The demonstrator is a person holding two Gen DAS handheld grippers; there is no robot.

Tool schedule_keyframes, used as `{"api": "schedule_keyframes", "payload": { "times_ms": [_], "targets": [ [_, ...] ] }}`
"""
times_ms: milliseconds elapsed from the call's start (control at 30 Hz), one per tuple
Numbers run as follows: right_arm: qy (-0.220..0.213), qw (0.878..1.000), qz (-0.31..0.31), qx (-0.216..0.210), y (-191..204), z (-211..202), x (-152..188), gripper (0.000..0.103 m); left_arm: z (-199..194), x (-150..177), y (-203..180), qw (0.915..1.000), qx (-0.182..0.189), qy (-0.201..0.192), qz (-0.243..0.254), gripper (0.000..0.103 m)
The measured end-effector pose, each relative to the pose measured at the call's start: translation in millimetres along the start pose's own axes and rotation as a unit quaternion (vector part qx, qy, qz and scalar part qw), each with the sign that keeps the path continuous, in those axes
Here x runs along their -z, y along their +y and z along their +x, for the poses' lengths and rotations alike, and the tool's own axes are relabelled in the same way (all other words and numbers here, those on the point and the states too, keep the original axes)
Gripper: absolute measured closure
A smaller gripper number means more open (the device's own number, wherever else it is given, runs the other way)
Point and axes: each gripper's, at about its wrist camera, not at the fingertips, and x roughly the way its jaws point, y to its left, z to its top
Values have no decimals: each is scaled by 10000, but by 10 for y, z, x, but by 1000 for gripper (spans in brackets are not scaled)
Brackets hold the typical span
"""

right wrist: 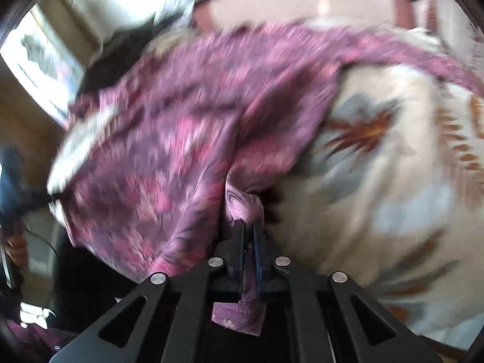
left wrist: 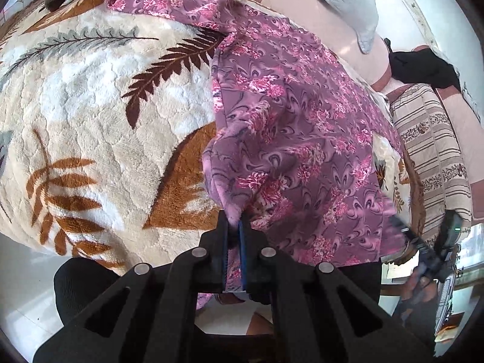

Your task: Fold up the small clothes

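One garment (left wrist: 290,127) is what you hold: thin purple cloth printed with pink flowers and dark swirls, lying in soft folds across the blanket (left wrist: 90,115) on the bed. Its far part narrows into a crumpled strip running toward the top left of the left wrist view. Your left claw (left wrist: 234,227) is closed on a bunched edge of the garment, the cloth pinched between its blue pads and trailing down behind them. Your right claw (right wrist: 248,227) is likewise clamped on a gathered fold of the garment (right wrist: 181,139); a stitched hem corner hangs out below its fingers. The right wrist view is smeared by blur, so finer detail there cannot be told. The blanket is thick, plush fleece, cream and white, patterned with brown, rust and grey fern leaves. Beyond it lie a pale blue-grey pillow (left wrist: 357,9), a striped cushion (left wrist: 432,139) with small floral bands, and a black cloth (left wrist: 423,66).
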Motion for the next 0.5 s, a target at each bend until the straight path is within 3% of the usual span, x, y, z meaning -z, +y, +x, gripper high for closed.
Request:
{"api": "schedule_keyframes", "payload": {
  "times_ms": [100, 167, 267, 333, 400, 467, 500],
  "targets": [
    [-400, 9979, 456, 232, -319, -456, -6, 99, 33, 25, -37, 9999, 16, 88, 64, 99],
    [-405, 9955, 735, 448, -530, -594, 71, 103, 95, 50, -50, 9997, -20, 191, 115, 99],
    [-90, 9895, 1248, 727, -813, -504, 191, 103, 224, 98, -31, 9989, -112, 438, 156, 99],
    [123, 9835, 1639, 760, -975, -393, 293, 102, 271, 121, 1, 9982, 17, 585, 83, 98],
    [288, 9798, 1882, 613, -1016, -302, 308, 93, 261, 127, 10, 9982, 92, 582, 96, 98],
    [395, 9768, 2078, 342, -1009, -198, 296, 75, 249, 134, 7, 9982, 121, 569, 113, 92],
    [368, 9756, 2151, 223, -1005, -131, 283, 54, 250, 142, 12, 9982, 145, 578, 91, 88]
  ]
}}
